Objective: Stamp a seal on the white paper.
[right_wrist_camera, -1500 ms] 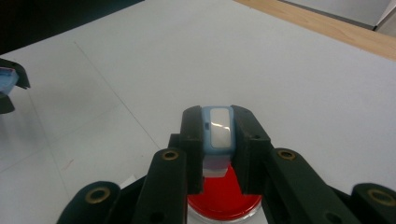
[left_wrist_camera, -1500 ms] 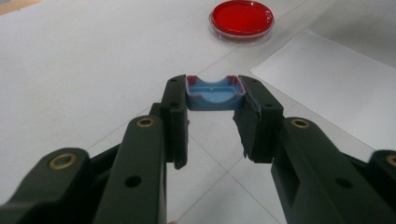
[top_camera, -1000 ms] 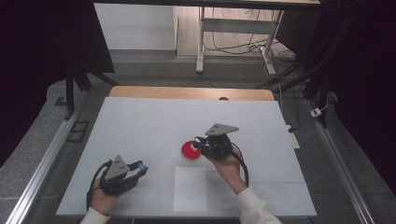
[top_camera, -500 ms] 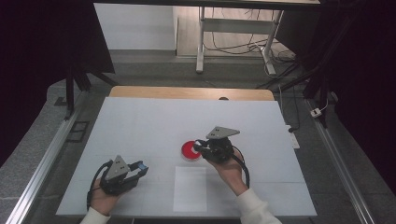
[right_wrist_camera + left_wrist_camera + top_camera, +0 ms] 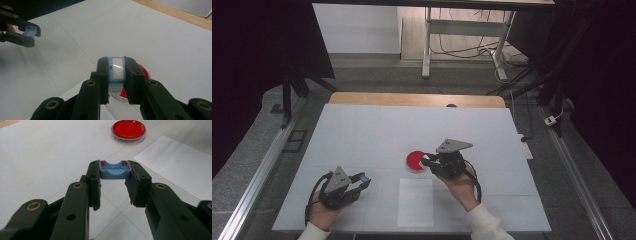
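On the bench (image 5: 362, 130): dish (image 5: 415, 161) near the middle, paper sheet (image 5: 416, 202) just in front of it toward the person. Right hand-held gripper (image 5: 428, 161) at the dish's right edge, over it. Left hand-held gripper (image 5: 362, 179) well apart to the left, beside the sheet's left edge.

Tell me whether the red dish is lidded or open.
Lidded, it seems: in the left gripper view the red dish shows a clear rim and glossy cover over the red fill, lying flat on the table.

The left gripper (image 5: 360, 179) rests low near the surface's near left corner, fingers (image 5: 93, 181) clamped. The right gripper (image 5: 428, 161) hovers mid-surface, fingers (image 5: 102, 72) clamped, pointing left.
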Demonstrator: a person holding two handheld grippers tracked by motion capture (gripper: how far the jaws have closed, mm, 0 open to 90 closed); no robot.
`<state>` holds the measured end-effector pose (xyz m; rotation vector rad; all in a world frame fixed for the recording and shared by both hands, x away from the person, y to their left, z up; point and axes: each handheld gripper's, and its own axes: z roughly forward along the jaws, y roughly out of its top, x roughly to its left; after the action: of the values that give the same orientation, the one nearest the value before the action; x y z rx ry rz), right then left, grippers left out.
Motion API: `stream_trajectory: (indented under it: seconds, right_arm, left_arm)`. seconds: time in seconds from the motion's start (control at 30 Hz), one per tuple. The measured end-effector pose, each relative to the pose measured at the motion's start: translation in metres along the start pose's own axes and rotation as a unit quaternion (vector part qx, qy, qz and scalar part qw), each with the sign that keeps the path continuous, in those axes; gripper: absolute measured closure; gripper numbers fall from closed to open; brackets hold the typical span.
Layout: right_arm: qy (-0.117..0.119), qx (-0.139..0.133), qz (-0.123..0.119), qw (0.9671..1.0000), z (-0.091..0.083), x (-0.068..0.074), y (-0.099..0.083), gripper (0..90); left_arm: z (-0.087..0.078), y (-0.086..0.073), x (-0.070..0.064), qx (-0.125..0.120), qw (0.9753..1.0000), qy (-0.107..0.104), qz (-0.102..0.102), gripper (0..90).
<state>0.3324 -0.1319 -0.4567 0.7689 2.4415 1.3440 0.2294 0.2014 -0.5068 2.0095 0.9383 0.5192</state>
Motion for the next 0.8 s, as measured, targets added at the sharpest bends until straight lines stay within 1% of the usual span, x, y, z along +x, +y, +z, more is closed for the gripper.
stream_trajectory:
  seconds: [0.17,0.3,0.5,0.8]
  right_arm:
    - [0.004,-0.001,0.001,1.0,-0.001,0.003,-0.001,75.0]
    - [0.007,0.003,-0.006,1.0,-0.002,0.006,-0.002,75.0]
    - [0.014,0.005,-0.007,0.9999,-0.002,0.011,-0.002,75.0]
    - [0.028,0.012,-0.016,0.9994,-0.002,0.021,-0.004,75.0]
  left_arm:
    - [0.0,0.0,0.0,0.0,1.0,0.0,0.0,65.4]
    - [0.0,0.0,0.0,0.0,1.0,0.0,0.0,65.4]
    - [0.0,0.0,0.0,0.0,1.0,0.0,0.001,65.4]
    - [0.0,0.0,0.0,0.001,1.0,0.0,0.0,65.4]
